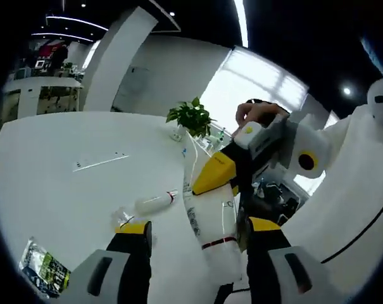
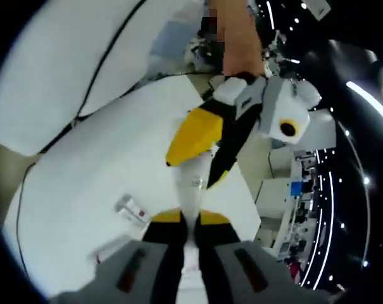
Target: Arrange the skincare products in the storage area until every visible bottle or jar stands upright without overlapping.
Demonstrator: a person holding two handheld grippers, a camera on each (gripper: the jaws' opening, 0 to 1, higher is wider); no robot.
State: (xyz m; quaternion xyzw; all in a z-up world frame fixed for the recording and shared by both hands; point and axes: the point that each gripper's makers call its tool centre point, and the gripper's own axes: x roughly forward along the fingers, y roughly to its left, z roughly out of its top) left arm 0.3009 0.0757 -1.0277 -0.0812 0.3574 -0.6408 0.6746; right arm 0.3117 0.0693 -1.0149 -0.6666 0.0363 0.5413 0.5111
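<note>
Right gripper (image 2: 190, 223) clamps white tube (image 2: 192, 183) | left gripper (image 1: 197, 244) fingers spread around tube, tilted

I see a tall white tube (image 1: 210, 215) with a red band and dark print, tilted, in the lower centre of the left gripper view. A small clear bottle (image 1: 154, 202) with a red band lies flat left of it.
</note>
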